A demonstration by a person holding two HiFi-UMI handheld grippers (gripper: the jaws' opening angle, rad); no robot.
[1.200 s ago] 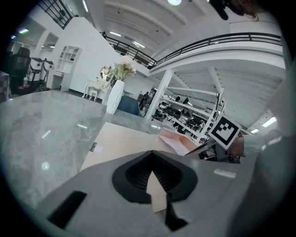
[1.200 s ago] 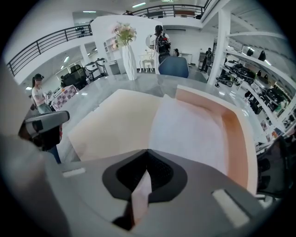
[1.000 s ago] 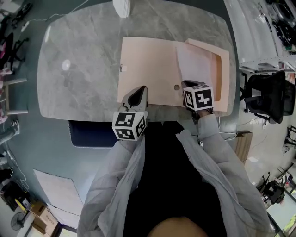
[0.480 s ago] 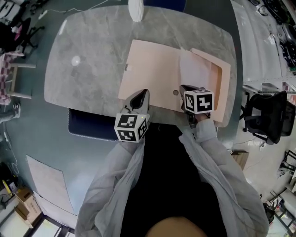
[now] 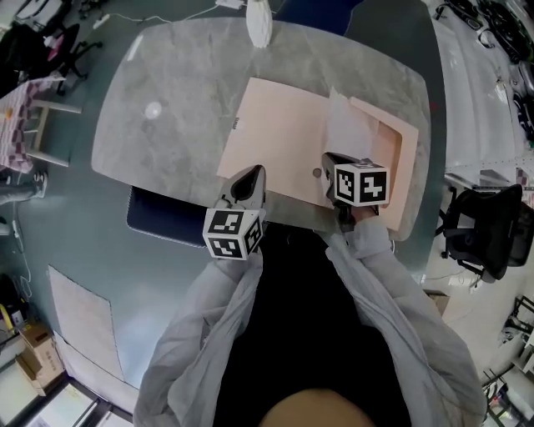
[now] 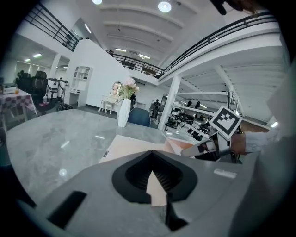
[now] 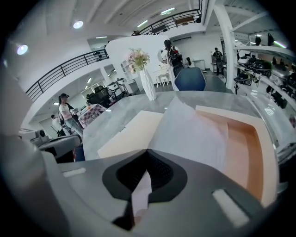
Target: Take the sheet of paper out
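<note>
A peach paper envelope (image 5: 275,142) lies open on the grey marble table (image 5: 167,125), its pocket half (image 5: 400,158) at the right. A white sheet of paper (image 5: 346,129) comes out of that pocket, its near end raised. My right gripper (image 5: 329,160) is shut on the sheet's near edge; in the right gripper view the sheet (image 7: 189,129) runs from the closed jaws (image 7: 141,187) over the pocket (image 7: 240,148). My left gripper (image 5: 250,179) is shut on the envelope's near edge; peach paper (image 6: 134,143) shows between its jaws (image 6: 155,183).
A white vase (image 5: 259,25) stands at the table's far edge. A dark blue chair seat (image 5: 167,221) sits under the near left edge, and a black office chair (image 5: 480,229) stands to the right of the table. The person's grey sleeves fill the foreground.
Both grippers have risen a little, still shut. The sheet's near end lifts higher off the envelope, and the head view has swung slightly.
</note>
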